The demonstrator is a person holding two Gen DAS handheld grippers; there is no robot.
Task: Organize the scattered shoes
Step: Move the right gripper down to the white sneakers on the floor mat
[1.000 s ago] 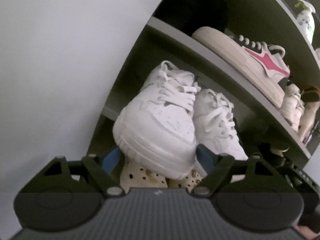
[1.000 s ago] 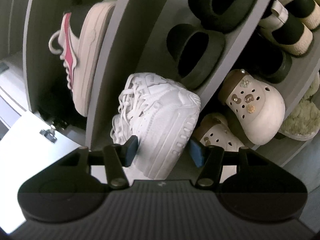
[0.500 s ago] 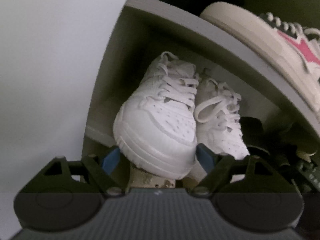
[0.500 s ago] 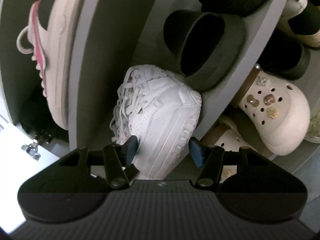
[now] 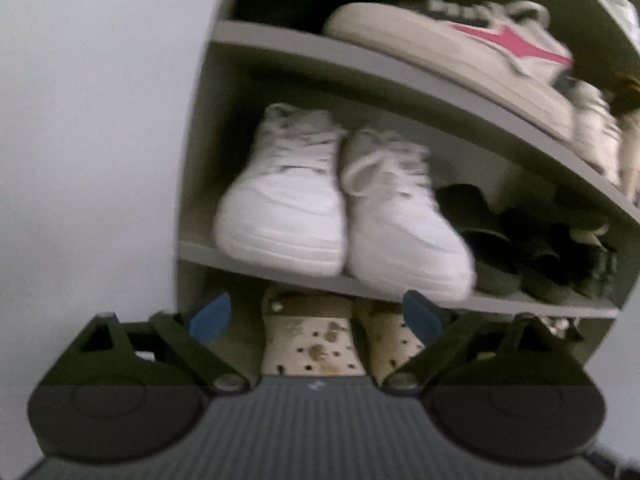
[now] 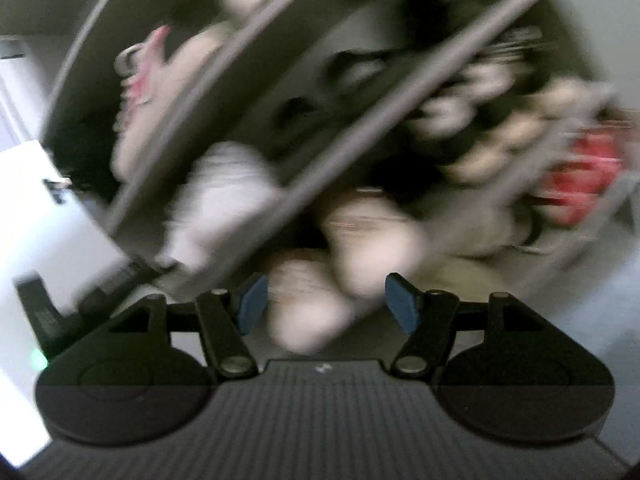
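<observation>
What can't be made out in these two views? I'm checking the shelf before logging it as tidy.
- Right wrist view: motion blur smears every shelf; the red thing can't be identified.
- Left wrist view: cream clogs are partly hidden behind the left gripper, whose jaws are opening, empty.
- Left wrist view: dark slippers sit in shadow; count unclear.
- Left wrist view: sneaker with pink stripe; frame edge cuts its neighbours.

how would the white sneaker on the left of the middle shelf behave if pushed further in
The white sneaker looks stiff, with a thick flat sole, so it would probably slide rather than tip. Its side touches the other sneaker, so that one may get dragged along. Loose laces could snag.
</observation>
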